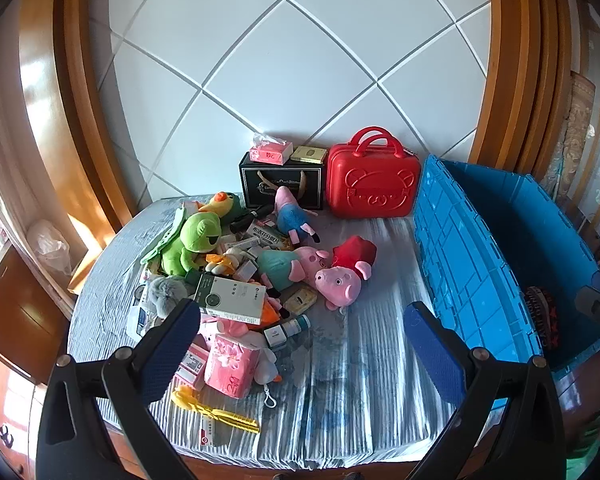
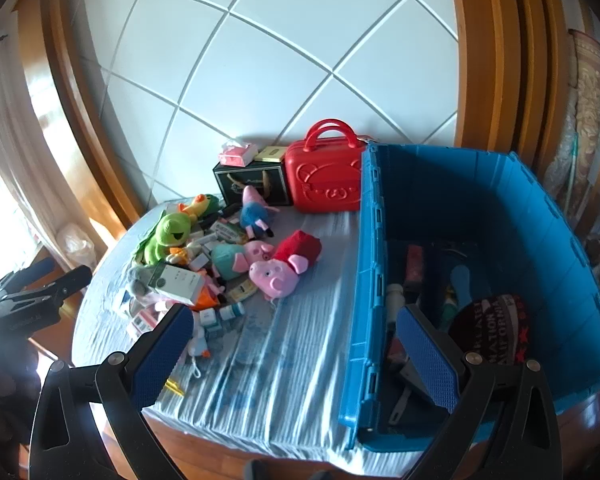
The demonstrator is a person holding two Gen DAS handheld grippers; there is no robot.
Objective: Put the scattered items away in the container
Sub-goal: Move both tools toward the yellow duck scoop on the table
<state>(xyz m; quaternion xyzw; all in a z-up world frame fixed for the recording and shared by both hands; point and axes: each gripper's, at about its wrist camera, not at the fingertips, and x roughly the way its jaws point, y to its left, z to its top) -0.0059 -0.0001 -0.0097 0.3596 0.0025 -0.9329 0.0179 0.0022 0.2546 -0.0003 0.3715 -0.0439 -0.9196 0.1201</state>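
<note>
1. The left claw (image 1: pixel 300 344) stands wide open and holds nothing; it hangs over the worktop (image 1: pixel 360 380), with the pile of loose items just ahead and to its left.
2. The right claw (image 2: pixel 292 344) is also spread open and empty; one finger hangs over the worktop, the other over the crate (image 2: pixel 540 208), which lies ahead and to its right.
3. Nearest the left claw are a pink tissue pack (image 1: pixel 232 364), a small bottle (image 1: pixel 288 330) and a white box (image 1: pixel 232 294).
4. Further ahead lie a pig plush (image 1: pixel 340 276), a second pig (image 1: pixel 292 266) and a frog plush (image 1: pixel 192 240).
5. Judgement: the plush toys look light and soft, so a pinch on the body or head should hold. The box seems stiff and light and is best taken across its narrow sides. The tissue pack may squash or slip, and the bottle may roll.
6. In the crate, just ahead of the right claw, lies a dark cap (image 2: pixel 496 328); the other things there are in shadow and hard to name.
7. Much of the pile is buried under the box and toys, and small packets cannot be told apart.
8. Far ahead stand a red case (image 1: pixel 372 184) and a black bag (image 1: pixel 282 184); whether they belong to the task I cannot tell.
</note>
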